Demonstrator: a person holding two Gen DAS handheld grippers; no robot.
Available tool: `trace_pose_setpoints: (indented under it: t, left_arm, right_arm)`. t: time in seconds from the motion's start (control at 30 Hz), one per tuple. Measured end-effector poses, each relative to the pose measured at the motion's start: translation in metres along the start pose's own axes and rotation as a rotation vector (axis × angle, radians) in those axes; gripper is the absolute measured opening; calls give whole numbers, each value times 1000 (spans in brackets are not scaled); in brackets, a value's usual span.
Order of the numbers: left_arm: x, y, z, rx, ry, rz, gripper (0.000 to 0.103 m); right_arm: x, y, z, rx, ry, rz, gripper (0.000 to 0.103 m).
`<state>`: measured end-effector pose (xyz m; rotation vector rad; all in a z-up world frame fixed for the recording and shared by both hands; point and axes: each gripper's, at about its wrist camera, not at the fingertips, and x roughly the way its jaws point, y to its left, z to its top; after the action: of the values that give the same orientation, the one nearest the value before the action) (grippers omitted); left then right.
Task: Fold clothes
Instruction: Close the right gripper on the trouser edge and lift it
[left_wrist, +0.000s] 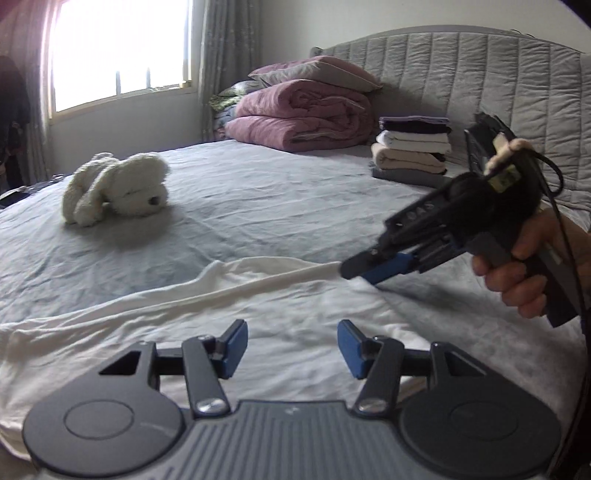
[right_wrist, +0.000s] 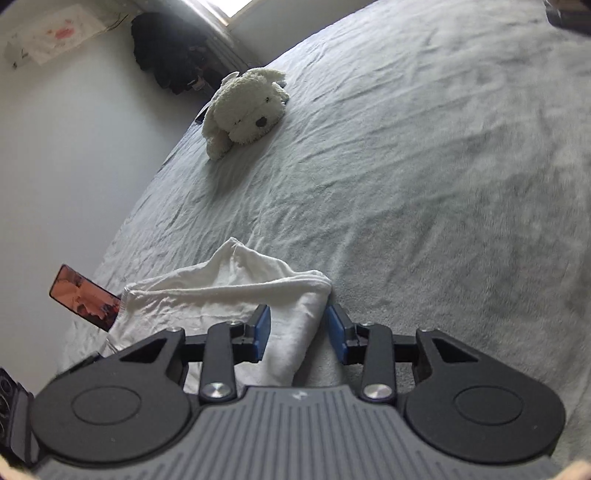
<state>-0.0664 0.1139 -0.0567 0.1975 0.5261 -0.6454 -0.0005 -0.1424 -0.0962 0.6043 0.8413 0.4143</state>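
Observation:
A white garment (left_wrist: 258, 314) lies spread on the grey bed sheet (left_wrist: 258, 206). My left gripper (left_wrist: 292, 349) is open just above its near part, holding nothing. My right gripper (left_wrist: 354, 267) shows in the left wrist view at the garment's far right edge. In the right wrist view the right gripper (right_wrist: 298, 332) is open, its blue pads either side of the garment's folded corner (right_wrist: 295, 295), not closed on it. The garment (right_wrist: 207, 299) bunches to the left there.
A white plush dog (left_wrist: 118, 188) lies on the bed to the left (right_wrist: 247, 107). A stack of folded clothes (left_wrist: 412, 147) and pink quilts (left_wrist: 303, 110) sit by the padded headboard (left_wrist: 480, 74). A phone (right_wrist: 86, 297) lies at the bed's left edge.

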Motion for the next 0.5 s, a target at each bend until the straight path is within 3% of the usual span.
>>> trace_pose_setpoints:
  t: [0.1,0.17,0.2,0.23,0.3,0.37,0.5]
  left_arm:
    - [20,-22,-4,46,48,-44,55]
    - [25,-30,-7,74,56,-37,55]
    - [25,-30,-7,73,60,-40,55]
    - [25,-29,-7,66,64,-48,55]
    - [25,-27,-7,61,70,-59,55]
    - [25,-27,-8,60,73,-65,55]
    - [25,-29,-7,67,74,-65,57]
  right_arm:
    - [6,-12,-6,109,-55,80,39]
    - [10,-16,-9,144,-80,96,25]
    - [11,-16,-9,150,-88,91,12]
    - [11,-16,-9,149,-95,79,9]
    - [5,-12,-8,120,-138,73,7]
    - [8,-11,-7,85,-139,37,7]
    - [10,-15,-8,81,-127,45,6]
